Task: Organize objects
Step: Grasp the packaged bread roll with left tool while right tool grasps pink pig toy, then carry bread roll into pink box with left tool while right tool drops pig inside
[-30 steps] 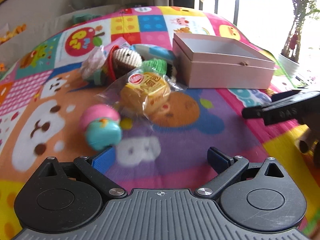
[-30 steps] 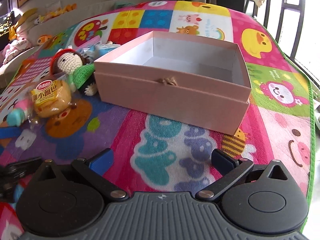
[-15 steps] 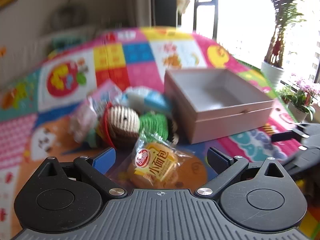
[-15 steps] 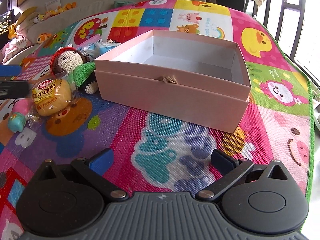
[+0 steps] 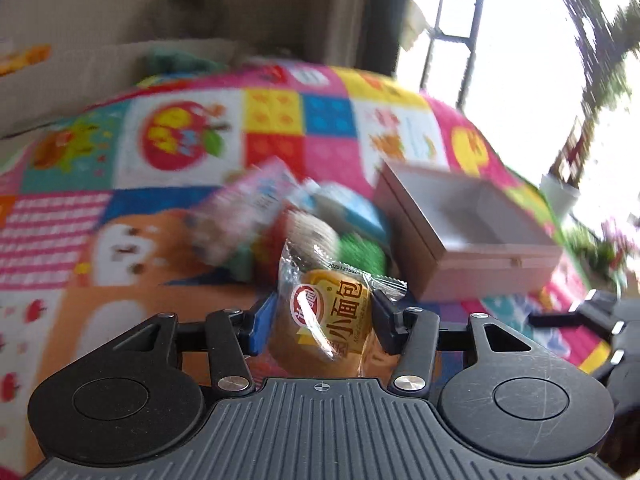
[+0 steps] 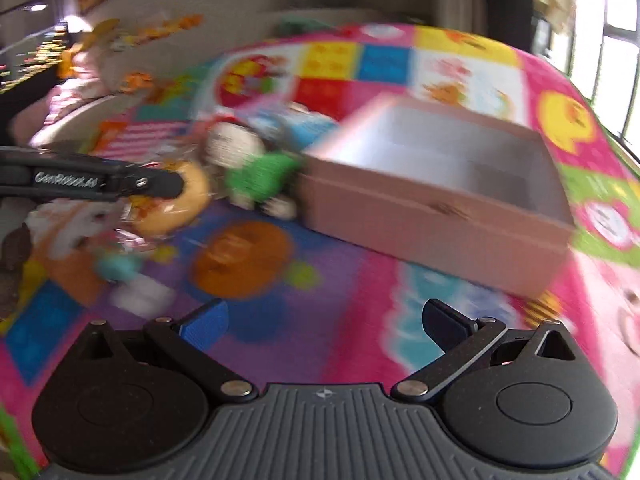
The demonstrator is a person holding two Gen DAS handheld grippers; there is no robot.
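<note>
So I'm at the grab stage right now. My left tongs (image 5: 320, 322) are closing in on the little wrapped bread (image 5: 328, 324), with the pads already pressing against both sides of the packet, so I'd call it pinched. It looks lifted a bit off the play mat (image 5: 180, 148), though the blur makes that hard to swear to. The pink box (image 6: 436, 196) sits open off to the right, nothing in it that I can see, with the knitted doll (image 6: 248, 160) and a few other packets heaped just beside its left wall.

My right tongs (image 6: 324, 326) are spread wide and holding nothing, just hanging over the mat in front of the box.

Next bit, I reckon: carry the bread over the near wall of the box and let go inside. Wrapper's crinkly, so I'd keep the squeeze gentle.

Writing-wise, the packet says 小面包 in big characters with a red round logo. The side of the left tongs has white lettering in the right view, too smeared to read properly.
</note>
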